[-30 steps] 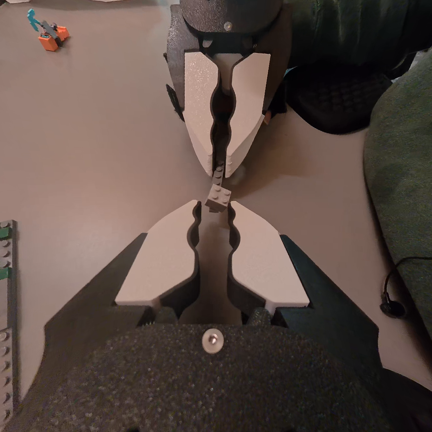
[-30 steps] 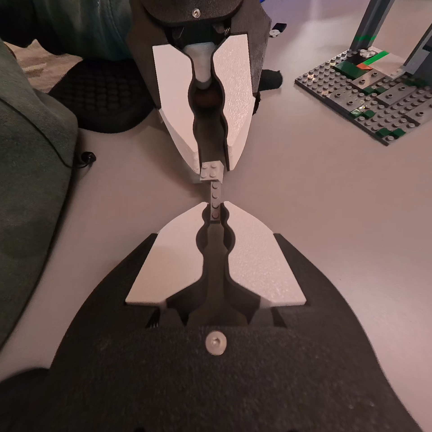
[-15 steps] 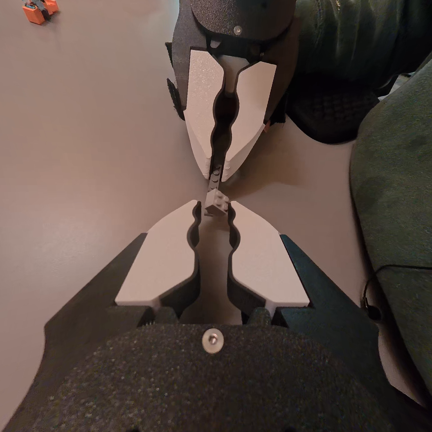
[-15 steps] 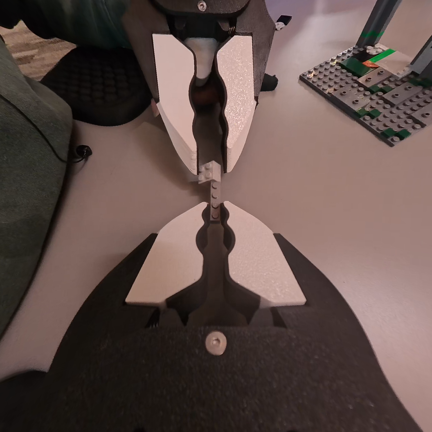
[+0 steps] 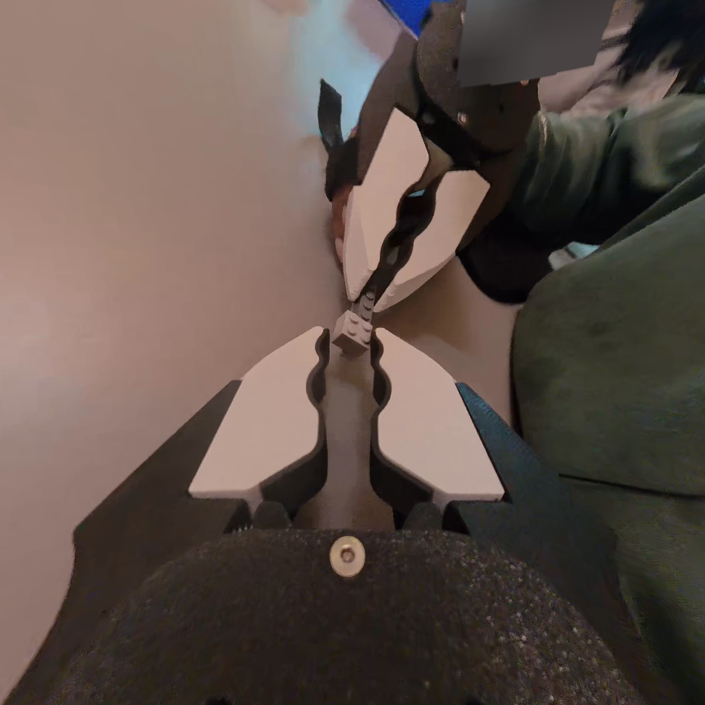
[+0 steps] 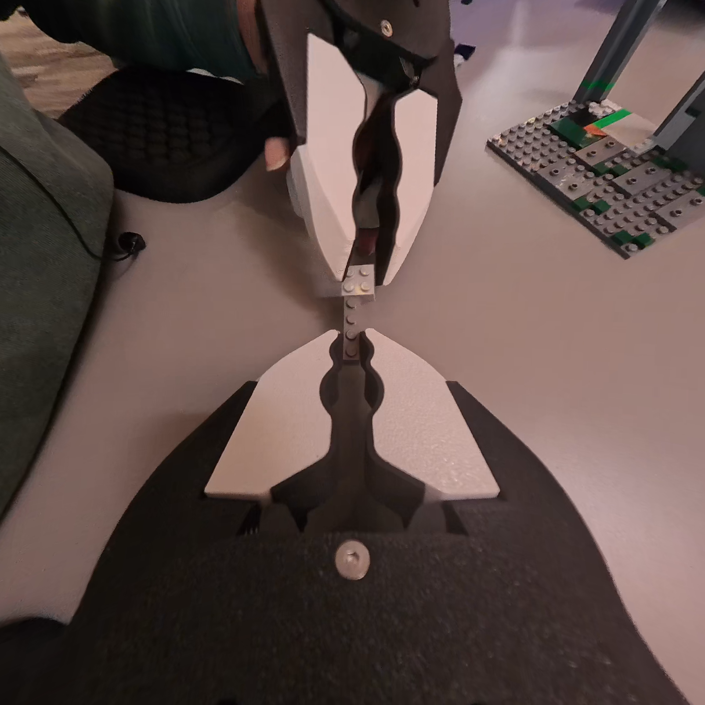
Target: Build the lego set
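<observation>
Right wrist view: your right gripper jaws pinch a grey strip; left gripper jaws clamp the attached grey brick above the plain table, studded baseplate far right.

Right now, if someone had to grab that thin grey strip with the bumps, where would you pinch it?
By its long flat sides, near the free end, coming in lengthwise. The narrow plate is slim and its studs face up, so a pinch across its width looks steadiest. The right gripper does so while the left gripper holds the grey brick.
</observation>
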A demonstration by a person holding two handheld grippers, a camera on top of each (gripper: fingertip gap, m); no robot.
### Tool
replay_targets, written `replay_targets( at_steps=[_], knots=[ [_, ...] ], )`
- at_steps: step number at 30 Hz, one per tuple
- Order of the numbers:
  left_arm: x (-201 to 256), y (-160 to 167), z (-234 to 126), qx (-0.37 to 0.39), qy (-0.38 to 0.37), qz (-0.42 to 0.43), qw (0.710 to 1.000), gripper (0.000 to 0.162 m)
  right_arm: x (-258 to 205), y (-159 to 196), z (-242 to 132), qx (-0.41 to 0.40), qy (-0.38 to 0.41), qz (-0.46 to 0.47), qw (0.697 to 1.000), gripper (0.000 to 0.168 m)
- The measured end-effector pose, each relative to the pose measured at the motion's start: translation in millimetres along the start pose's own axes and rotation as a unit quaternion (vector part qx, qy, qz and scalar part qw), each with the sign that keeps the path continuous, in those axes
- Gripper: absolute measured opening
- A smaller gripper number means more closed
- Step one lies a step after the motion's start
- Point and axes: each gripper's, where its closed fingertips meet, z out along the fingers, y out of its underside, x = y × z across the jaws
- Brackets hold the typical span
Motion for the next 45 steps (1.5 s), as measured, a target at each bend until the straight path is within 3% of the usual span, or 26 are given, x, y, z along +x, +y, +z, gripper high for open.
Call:
replay_targets(
  at_steps=[10, 20, 33, 41, 45],
  knots=[
    [4.7, -5.4, -5.2, 0.022, 0.019, -0.02, 0.999, 0.019, 5.6, -8.4, -3.1, 0.01, 0.049, -0.06, 0.997, 0.008],
    [8.2, -9.1, -7.4, 0.044, 0.032, -0.066, 0.996, 0.02, 5.2, -12.9, -6.2, 0.013, 0.062, -0.054, 0.997, 0.008],
    [5.2, -8.5, -7.1, 0.039, 0.014, -0.054, 0.998, 0.018, 4.7, -11.6, -8.4, 0.012, 0.056, -0.038, 0.998, 0.008],
    [45.5, 14.4, -3.0, -0.054, -0.012, 0.076, 0.996, 0.021, 10.7, 6.6, -22.6, -0.011, 0.077, -0.025, 0.997, 0.008],
    [57.7, 34.3, 10.8, -0.111, -0.053, 0.097, 0.988, 0.023, 14.1, 10.3, -29.9, -0.012, 0.092, -0.019, 0.995, 0.008]
  ],
)
